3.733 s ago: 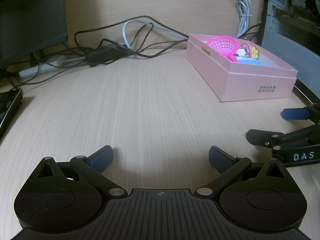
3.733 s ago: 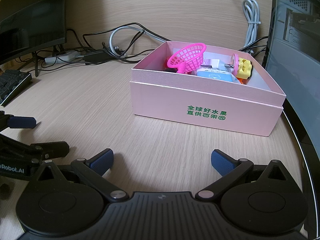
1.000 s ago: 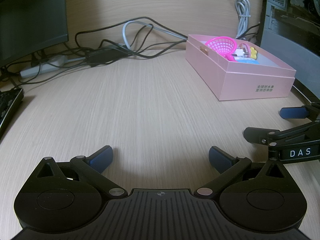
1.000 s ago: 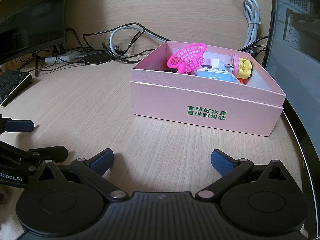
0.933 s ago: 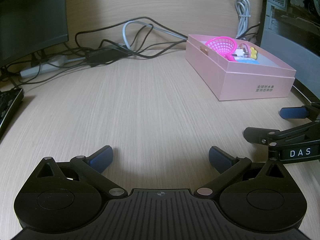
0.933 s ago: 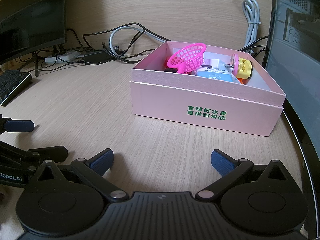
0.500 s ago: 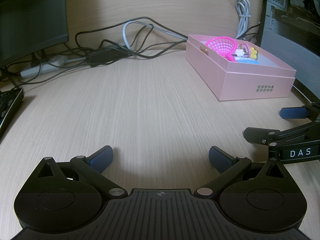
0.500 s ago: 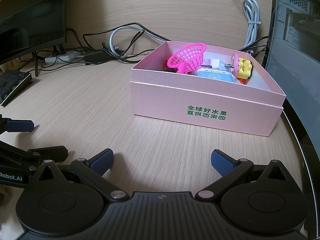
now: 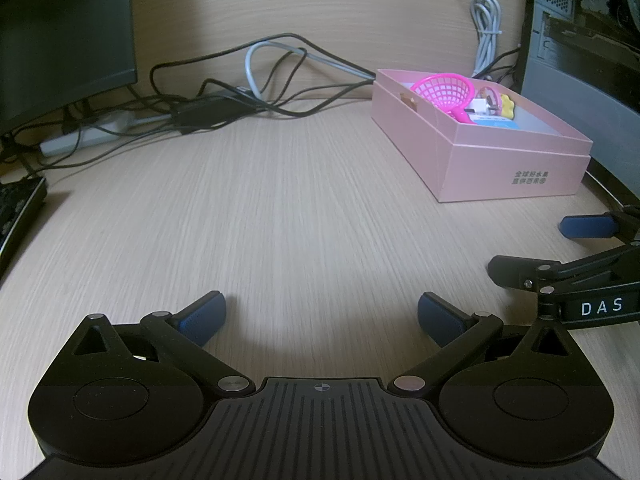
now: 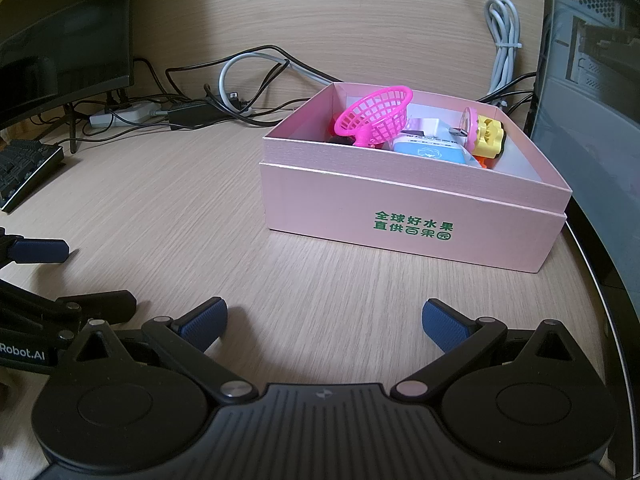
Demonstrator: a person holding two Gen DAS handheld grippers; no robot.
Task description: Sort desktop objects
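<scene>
Low over the table (image 9: 304, 208), nearest the lens, both tools sit side by side: left hand-held gripper (image 9: 322, 314) w/ jaws spread wide, nothing between them; right hand-held gripper (image 10: 324, 318) likewise wide and empty. No loose item shows on the bare wood ahead, so sorting looks about done, as far as these views reach. Further out, to the right, sits the pink box (image 10: 408, 216), open-topped, w/ the sorted bits inside: pink basket (image 10: 376, 118) tilted on top of the pile, blue pack (image 10: 430, 150) under it, yellow toy (image 10: 489, 136) by the right wall. Handling, if anything needs shifting: basket prob. very light thin plastic mesh, springy, may flex or crack if squeezed hard, so take it by the rim or the stub handle, not the mesh. Pack likely soft and a bit slick; pinch across its narrow side. Toy looks rigid, easy to grip at its body. Box is card, light, would slide if pushed. Beyond it, cables (image 9: 256, 92) at the wall, monitor (image 10: 64, 32) far left. Vs 3.7 s ago: nearly no change; box contents the same, both jaws same width, the right tool only a touch shifted in the left view.
</scene>
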